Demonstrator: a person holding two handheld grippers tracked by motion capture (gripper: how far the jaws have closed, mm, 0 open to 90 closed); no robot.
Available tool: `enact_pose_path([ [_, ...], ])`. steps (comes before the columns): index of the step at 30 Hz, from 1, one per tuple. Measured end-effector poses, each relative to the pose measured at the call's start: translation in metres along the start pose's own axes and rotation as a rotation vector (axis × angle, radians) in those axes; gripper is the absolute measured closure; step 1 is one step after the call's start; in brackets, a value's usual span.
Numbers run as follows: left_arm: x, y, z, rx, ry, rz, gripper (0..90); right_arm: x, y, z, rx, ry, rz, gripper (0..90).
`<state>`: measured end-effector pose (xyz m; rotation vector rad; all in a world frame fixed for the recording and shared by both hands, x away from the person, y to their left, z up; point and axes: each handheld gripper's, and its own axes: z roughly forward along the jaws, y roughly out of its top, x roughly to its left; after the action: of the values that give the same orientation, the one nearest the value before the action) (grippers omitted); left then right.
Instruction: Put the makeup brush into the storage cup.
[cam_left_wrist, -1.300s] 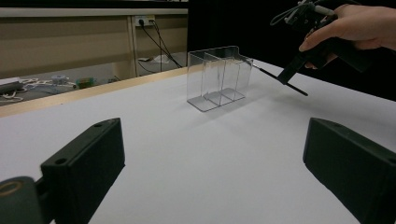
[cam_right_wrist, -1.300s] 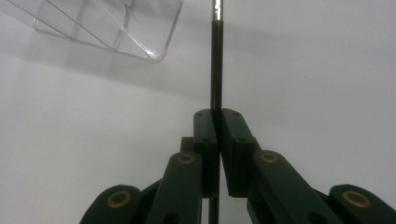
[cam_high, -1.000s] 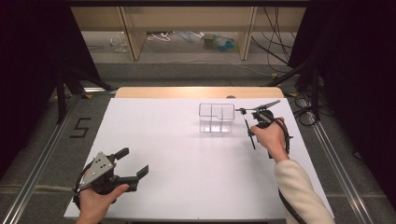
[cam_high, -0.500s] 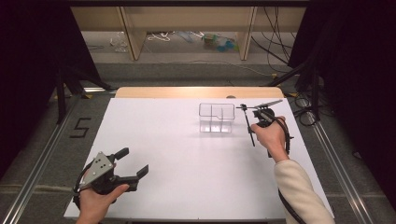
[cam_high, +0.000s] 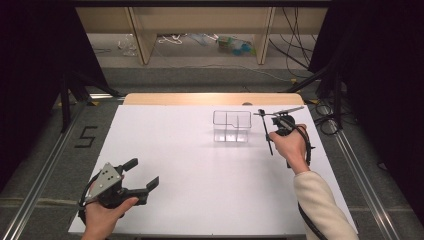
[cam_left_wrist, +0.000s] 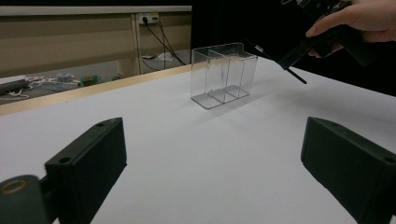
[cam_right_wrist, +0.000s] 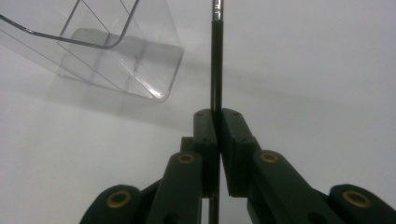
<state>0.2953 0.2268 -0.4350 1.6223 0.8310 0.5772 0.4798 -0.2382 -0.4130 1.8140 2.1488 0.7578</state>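
Right gripper view: thin black rod clamped between the right hand-held gripper.

White table, wooden strip along far edge. Clear divided container stands on it, just left of right gripper fingers, well apart from left gripper fingers.

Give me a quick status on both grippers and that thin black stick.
Left gripper open, idle, near table edge. Right gripper shut on thin black stick, beside clear divided box. Stick not yet in box. Nothing between them.
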Motion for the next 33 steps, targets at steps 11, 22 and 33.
enact_pose_path([
  [11,0.0,0.0,0.0001,0.0,0.003,0.001,6.8,-0.0001,0.0005,-0.0022,-0.027,-0.003,0.001,85.8],
  [22,0.0,-0.0001,0.0001,0.001,0.003,0.001,6.9,-0.0001,0.0008,-0.0039,-0.048,-0.007,0.006,85.8],
  [33,-0.0001,-0.0002,0.0002,0.001,0.003,0.001,7.0,0.0001,0.0015,-0.0056,-0.064,-0.008,0.009,85.7],
])
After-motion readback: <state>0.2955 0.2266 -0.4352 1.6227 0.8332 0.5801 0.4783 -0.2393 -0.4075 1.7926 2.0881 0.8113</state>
